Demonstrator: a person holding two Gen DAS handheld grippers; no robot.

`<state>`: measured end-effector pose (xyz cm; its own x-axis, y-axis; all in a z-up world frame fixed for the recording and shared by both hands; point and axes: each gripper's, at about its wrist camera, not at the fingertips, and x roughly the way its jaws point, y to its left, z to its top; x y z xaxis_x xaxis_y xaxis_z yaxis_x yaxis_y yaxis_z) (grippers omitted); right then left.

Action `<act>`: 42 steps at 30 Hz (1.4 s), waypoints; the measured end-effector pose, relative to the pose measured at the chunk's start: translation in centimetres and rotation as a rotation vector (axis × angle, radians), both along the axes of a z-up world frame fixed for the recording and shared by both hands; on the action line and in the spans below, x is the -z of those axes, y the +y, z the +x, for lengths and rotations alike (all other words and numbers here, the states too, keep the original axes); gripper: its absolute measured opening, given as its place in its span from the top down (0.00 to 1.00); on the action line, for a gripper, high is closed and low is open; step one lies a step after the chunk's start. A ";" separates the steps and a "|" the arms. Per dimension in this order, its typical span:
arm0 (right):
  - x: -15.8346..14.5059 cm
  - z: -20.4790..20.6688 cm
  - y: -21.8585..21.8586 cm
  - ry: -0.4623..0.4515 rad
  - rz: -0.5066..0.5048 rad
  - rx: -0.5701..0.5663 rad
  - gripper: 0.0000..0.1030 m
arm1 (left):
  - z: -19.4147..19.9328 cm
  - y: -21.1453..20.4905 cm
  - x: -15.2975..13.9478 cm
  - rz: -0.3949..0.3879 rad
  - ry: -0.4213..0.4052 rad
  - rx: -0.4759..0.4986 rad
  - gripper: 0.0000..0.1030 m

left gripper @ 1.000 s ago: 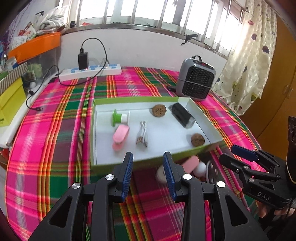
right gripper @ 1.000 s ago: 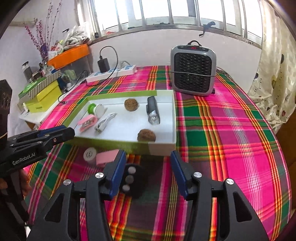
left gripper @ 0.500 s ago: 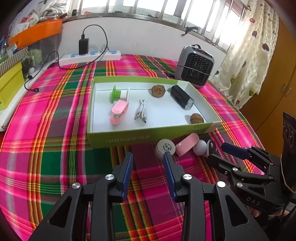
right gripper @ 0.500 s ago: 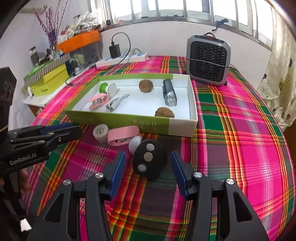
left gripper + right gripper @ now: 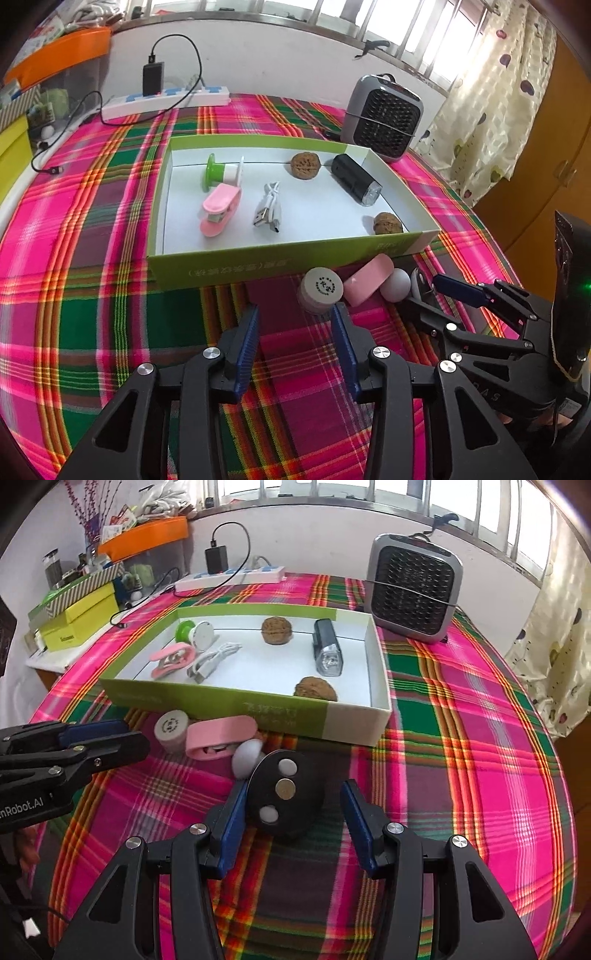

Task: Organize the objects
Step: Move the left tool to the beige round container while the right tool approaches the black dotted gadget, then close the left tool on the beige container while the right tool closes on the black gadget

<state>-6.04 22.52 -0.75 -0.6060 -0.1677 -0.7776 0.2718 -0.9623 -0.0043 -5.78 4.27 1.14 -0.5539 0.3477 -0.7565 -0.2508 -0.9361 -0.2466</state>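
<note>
A green box (image 5: 258, 264) (image 5: 221, 701) with a white inside holds two walnuts (image 5: 277, 629), a black flashlight (image 5: 327, 650), a white cable (image 5: 267, 208), a pink clip (image 5: 219, 208) and a green-and-white spool (image 5: 221, 173). In front of it lie a small round tin (image 5: 320, 290) (image 5: 170, 729), a pink case (image 5: 221, 736), a white ball (image 5: 246, 757) and a black oval remote (image 5: 284, 799). My right gripper (image 5: 291, 812) is open with the remote between its fingers. My left gripper (image 5: 295, 334) is open and empty, just short of the tin.
A grey fan heater (image 5: 415, 587) stands behind the box at the right. A white power strip (image 5: 166, 101) with a charger lies at the back. Yellow boxes (image 5: 79, 624) and an orange tray (image 5: 147, 533) sit at the left. A curtain (image 5: 491, 110) hangs at the right.
Both grippers have pulled back and risen from the box's front wall. The tin, pink case, ball and remote have come into full view. The remote now lies between the right fingers.
</note>
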 end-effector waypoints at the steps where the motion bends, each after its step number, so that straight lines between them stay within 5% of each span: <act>1: 0.0 -0.1 0.2 -0.002 -0.003 0.004 0.50 | -0.1 0.1 0.0 -0.007 -0.001 0.001 0.63; 14: -0.1 -0.3 1.5 0.004 -0.022 0.032 0.50 | -1.0 1.8 0.3 -0.062 0.000 0.032 0.63; 22: -0.2 -0.3 2.1 0.011 -0.033 0.039 0.62 | -1.6 2.7 0.4 -0.107 0.008 0.029 0.62; 29: -0.2 -0.3 2.5 0.014 -0.036 0.045 0.62 | -1.8 3.3 0.4 -0.143 0.020 0.018 0.62; 42: -0.2 -0.2 2.7 0.014 -0.050 0.034 0.63 | -2.0 3.6 0.5 -0.144 0.016 -0.063 0.62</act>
<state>-6.24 25.25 -0.55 -0.6231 -0.1852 -0.7599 0.2389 -0.9702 0.0405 -7.80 7.83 0.61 -0.5839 0.2002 -0.7868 -0.1930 -0.9756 -0.1051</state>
